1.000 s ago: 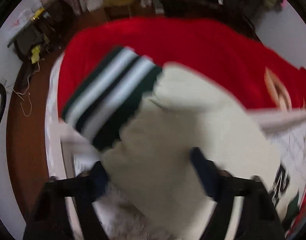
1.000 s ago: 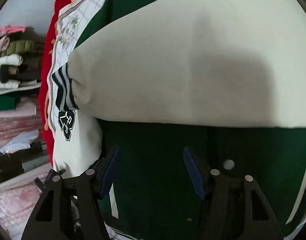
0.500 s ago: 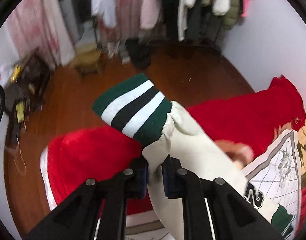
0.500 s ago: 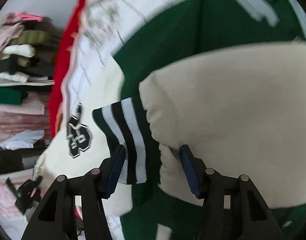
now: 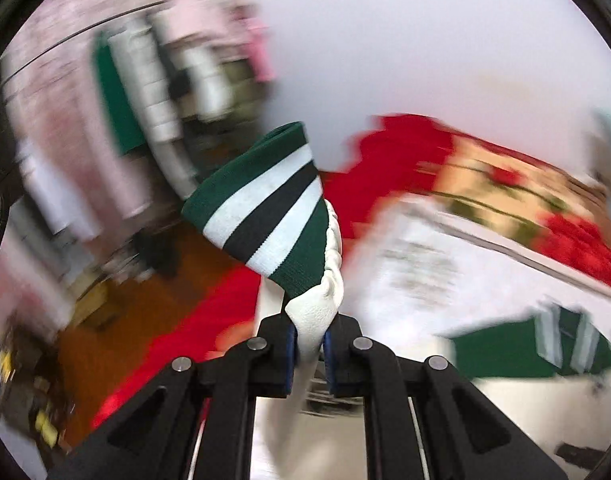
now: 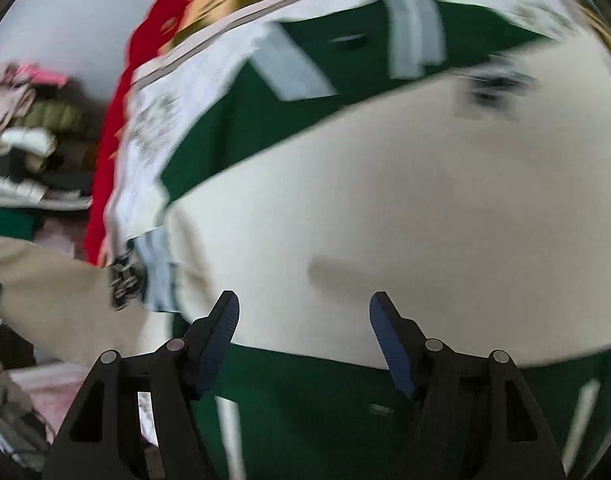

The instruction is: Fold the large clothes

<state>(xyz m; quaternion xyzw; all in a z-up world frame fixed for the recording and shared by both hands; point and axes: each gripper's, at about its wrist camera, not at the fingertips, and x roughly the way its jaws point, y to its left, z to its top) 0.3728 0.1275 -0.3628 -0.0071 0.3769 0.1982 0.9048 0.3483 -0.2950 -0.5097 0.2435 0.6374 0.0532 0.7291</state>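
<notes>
A green and cream varsity jacket (image 6: 385, 208) lies spread on a bed. My left gripper (image 5: 308, 354) is shut on the cream sleeve (image 5: 313, 312) just below its cuff. The striped green, white and black cuff (image 5: 265, 216) stands up above the fingers, lifted off the bed. My right gripper (image 6: 303, 332) is open and empty, close above the jacket where a cream sleeve meets the green body. The jacket's green body (image 5: 505, 350) also shows at the lower right of the left wrist view.
A red blanket with a floral pattern (image 5: 389, 160) covers the bed under the jacket. A white patterned sheet (image 6: 153, 120) lies between them. Hanging clothes (image 5: 153, 92) and a wooden floor (image 5: 153, 300) are on the left. Stacked folded clothes (image 6: 29, 132) sit beside the bed.
My left gripper has lifted the sleeve higher and swung to the right, cuff still upright. My right gripper has moved off the other cuff and over the cream sleeve, still open.
</notes>
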